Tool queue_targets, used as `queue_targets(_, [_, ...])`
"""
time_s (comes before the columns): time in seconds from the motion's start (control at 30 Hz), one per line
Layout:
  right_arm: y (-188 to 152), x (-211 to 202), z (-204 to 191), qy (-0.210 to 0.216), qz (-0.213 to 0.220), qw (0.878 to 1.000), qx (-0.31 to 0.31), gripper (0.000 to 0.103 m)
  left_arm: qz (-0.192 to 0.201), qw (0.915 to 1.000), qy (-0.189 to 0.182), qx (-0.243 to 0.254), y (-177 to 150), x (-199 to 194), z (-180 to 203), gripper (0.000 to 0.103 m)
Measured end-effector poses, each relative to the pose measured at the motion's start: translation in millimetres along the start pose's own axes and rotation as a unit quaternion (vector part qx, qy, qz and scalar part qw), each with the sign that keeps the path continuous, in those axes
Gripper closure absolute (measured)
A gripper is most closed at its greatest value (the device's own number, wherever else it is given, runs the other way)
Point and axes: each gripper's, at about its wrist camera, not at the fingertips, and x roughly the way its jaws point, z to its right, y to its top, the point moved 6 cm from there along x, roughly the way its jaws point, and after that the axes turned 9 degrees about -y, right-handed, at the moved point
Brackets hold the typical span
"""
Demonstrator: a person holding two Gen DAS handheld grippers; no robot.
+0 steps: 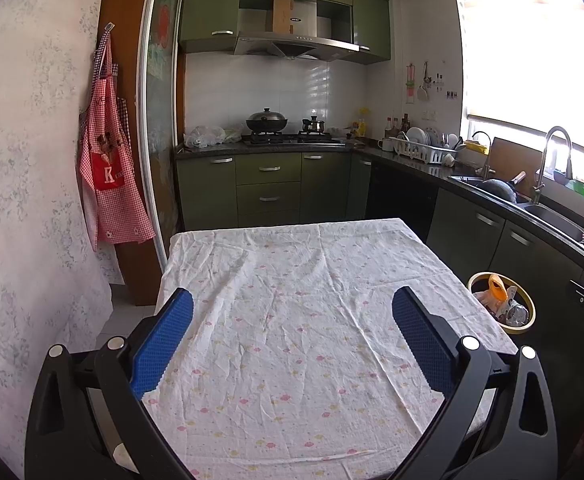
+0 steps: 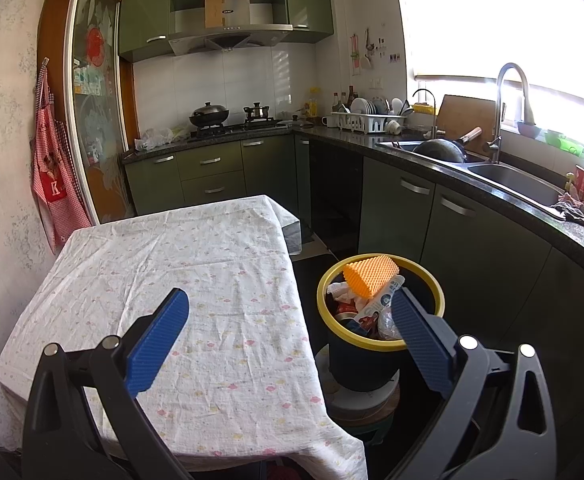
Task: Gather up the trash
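Both my grippers, left gripper (image 1: 292, 308) and right gripper (image 2: 290, 314), spread wide, holding nothing.
Trash (image 2: 369, 280) heaps above the bin (image 2: 437, 300) beside the table (image 2: 196, 248); my bump could spill it.

Both wrist cameras faced the far kitchen wall from above the cloth-covered bench (image 1: 292, 320).

My left view sat low over the bench's near edge, centred. My right view stood further right, over the bench corner and close above the trash bin (image 2: 379, 344). Both shared bench, bin, stove (image 1: 288, 136) and sink (image 2: 511, 176).
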Motion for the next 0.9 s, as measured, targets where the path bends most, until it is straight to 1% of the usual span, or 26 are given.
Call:
queue_targets(0.23, [-0.9,0.7,-0.1,0.0,0.0,1.0,0.001,0.007,-0.004,0.9999,-0.013,-0.001,-0.1,3.6,-0.3,0.005])
queue_targets(0.37, [-2.1,2.0,0.2,0.0,-0.001,1.0,0.0,0.007,-0.002,1.0,-0.007,0.003,1.8,4.9,-0.4,0.005])
queue_targets(0.5, [-5.3,4.9,-0.6,-0.001,-0.004,1.0,-0.001,0.007,-0.004,0.9999,-0.013,-0.001,2.9,9.3,-1.3,0.005])
queue_targets(0.7, [-6.7,12.7,-6.0,-0.003,-0.011,1.0,-0.004,0.007,-0.018,0.9996,-0.022,-0.008,3.1,27.8,-4.4,0.005])
queue_targets(0.9, [-7.5,24.7,-7.7,-0.007,-0.023,1.0,-0.007,0.007,-0.018,0.9993,-0.032,-0.007,6.8,50.8,-4.9,0.005])
